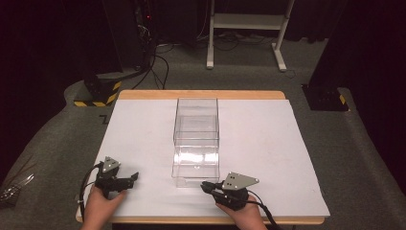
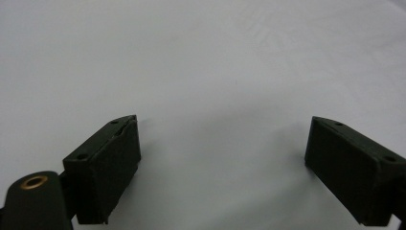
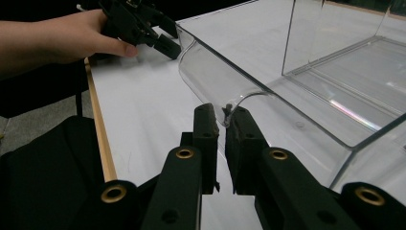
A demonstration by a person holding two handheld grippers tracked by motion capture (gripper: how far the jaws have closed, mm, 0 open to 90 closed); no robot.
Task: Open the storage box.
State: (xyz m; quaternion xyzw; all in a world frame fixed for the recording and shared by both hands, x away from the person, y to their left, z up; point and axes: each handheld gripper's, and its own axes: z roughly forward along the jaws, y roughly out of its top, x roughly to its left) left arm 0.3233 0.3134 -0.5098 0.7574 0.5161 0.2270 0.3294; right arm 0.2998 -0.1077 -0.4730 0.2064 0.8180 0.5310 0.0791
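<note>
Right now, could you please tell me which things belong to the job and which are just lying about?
In use: clear plastic box; right gripper, nearly shut at its near edge; left gripper, open over the white table sheet.
Lying about: white metal stand; black floor cables.

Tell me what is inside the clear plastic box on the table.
The clear box holds no objects: through its walls only its own inner shelf and the white table beneath show. Glare hides part of its near section.

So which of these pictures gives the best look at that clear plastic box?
The high view: the whole clear plastic box sits mid-table. The right gripper view catches its near corner and curved lip close up, beside the right tool. The left gripper view looks at bare white tabletop.
</note>
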